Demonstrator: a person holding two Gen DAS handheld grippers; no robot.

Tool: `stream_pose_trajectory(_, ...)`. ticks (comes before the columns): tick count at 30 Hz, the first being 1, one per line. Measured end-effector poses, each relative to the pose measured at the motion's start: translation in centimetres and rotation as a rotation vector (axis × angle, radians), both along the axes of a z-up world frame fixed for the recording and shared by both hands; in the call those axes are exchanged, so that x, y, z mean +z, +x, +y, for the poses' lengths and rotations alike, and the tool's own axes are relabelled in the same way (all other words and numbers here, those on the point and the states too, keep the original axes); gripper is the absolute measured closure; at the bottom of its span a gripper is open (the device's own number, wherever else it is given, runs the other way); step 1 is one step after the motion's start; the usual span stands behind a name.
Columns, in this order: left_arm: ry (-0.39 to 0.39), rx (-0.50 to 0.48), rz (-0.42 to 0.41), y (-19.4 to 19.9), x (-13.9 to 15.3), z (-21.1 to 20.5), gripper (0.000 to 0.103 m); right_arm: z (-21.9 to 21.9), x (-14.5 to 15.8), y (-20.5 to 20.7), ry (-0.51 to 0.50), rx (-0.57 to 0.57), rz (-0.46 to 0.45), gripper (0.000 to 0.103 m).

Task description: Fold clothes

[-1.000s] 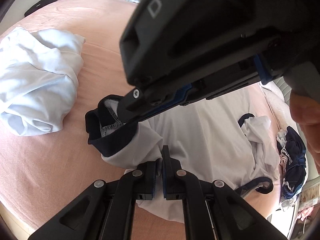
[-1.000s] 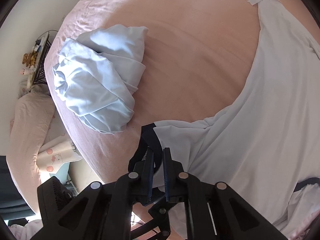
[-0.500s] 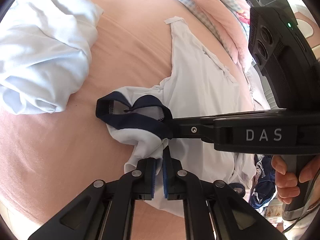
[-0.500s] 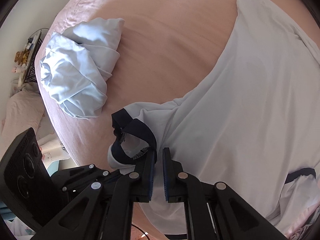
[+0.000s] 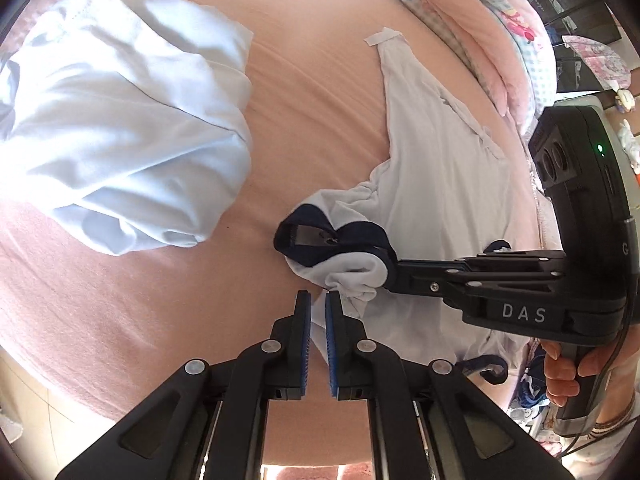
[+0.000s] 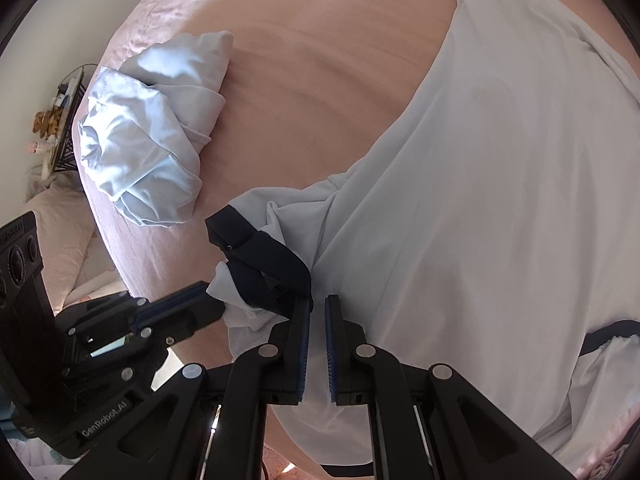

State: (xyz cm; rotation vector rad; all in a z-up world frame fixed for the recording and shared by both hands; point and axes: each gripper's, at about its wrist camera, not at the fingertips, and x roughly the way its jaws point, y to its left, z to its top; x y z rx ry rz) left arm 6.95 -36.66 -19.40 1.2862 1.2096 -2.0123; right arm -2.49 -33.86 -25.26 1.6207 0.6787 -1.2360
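**White shirt sleeve pinched by both grippers on the pink bed**

White shirt (image 6: 500, 208) with navy trim lies spread over the pink bedsheet (image 5: 120, 300), its body flat and its near sleeve bunched up. The navy cuff (image 5: 332, 240) of that sleeve stands lifted off the sheet, open like a loop, just beside the shirt's body.

The left gripper (image 5: 318, 300) points steeply down at the sleeve. Its blue pads sit close together with a fold of white sleeve fabric caught between them, right below the cuff. The right gripper (image 6: 318, 304) is likewise drawn together, nipping the shirt cloth where the sleeve meets the body, with the cuff touching its left finger. In the left wrist view the right gripper reaches in from the right side of the shirt, its tips buried in the bunched cuff, and a hand (image 5: 568, 368) grips its handle.

A crumpled pale blue garment (image 5: 120, 120) lies on the sheet to the left of the shirt, apart from it. Beyond the shirt's far edge a pink pillow (image 5: 500, 40) with checked trim rests along the bed.
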Motion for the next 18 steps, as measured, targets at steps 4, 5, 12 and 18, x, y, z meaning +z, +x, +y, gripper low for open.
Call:
stream_pose_trajectory(4, 0.026, -0.011, -0.034, 0.0, -0.6, -1.0, 0.097, 0.6, -0.1, 0.9, -0.047, 0.046, 0.009, 0.098)
stream_pose_trajectory(5, 0.052, -0.006, -0.027, 0.2, -0.8, -1.4, 0.097, 0.7, -0.1, 1.3, -0.061, 0.063, 0.016, 0.098)
stream_pose_trajectory(12, 0.148, 0.029, 0.013, 0.5, -1.0, -3.5, 0.097, 1.0, -0.4, 3.1, -0.087, 0.122, 0.045, 0.098)
stream_pose_trajectory(18, 0.154, 0.057, 0.004, 0.4, -1.1, -4.7, 0.097, 0.4, -1.3, 3.5, -0.077, 0.098, 0.024, 0.098)
